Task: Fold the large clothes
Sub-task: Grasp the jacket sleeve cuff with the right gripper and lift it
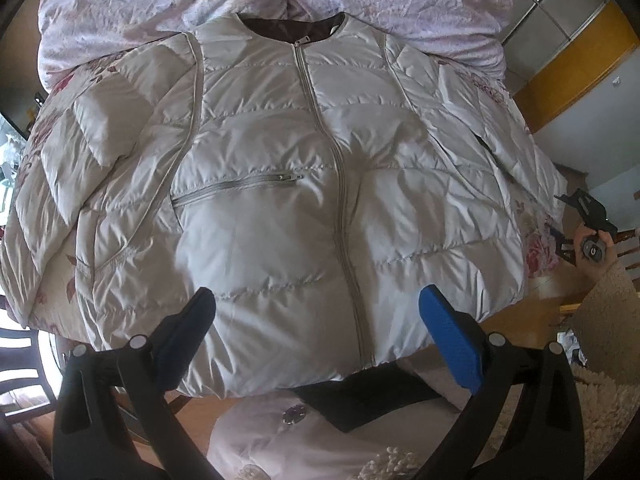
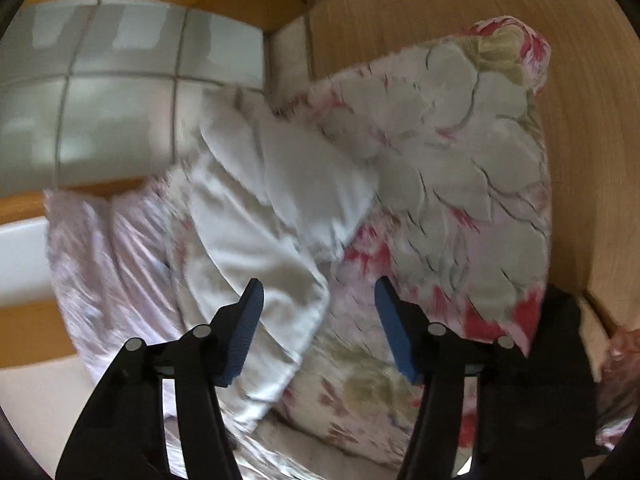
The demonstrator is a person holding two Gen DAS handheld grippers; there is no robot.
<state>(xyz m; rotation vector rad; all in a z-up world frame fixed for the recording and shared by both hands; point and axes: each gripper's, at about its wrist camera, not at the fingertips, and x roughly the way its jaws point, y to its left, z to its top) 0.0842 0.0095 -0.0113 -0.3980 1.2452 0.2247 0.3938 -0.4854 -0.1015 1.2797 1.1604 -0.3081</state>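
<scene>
Puffer jacket (image 1: 280, 184) lies spread front-up, zipped, on the floral bedspread (image 2: 460, 152). Left gripper (image 1: 316, 320) tilts steeply down over its hem, jaws apart, empty. Right gripper (image 2: 320, 320) angles down above a sleeve, jaws apart, gripping nothing.

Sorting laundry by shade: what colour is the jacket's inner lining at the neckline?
Dark brown lining, against the off-white quilted jacket; clearest in the left wrist view.
</scene>
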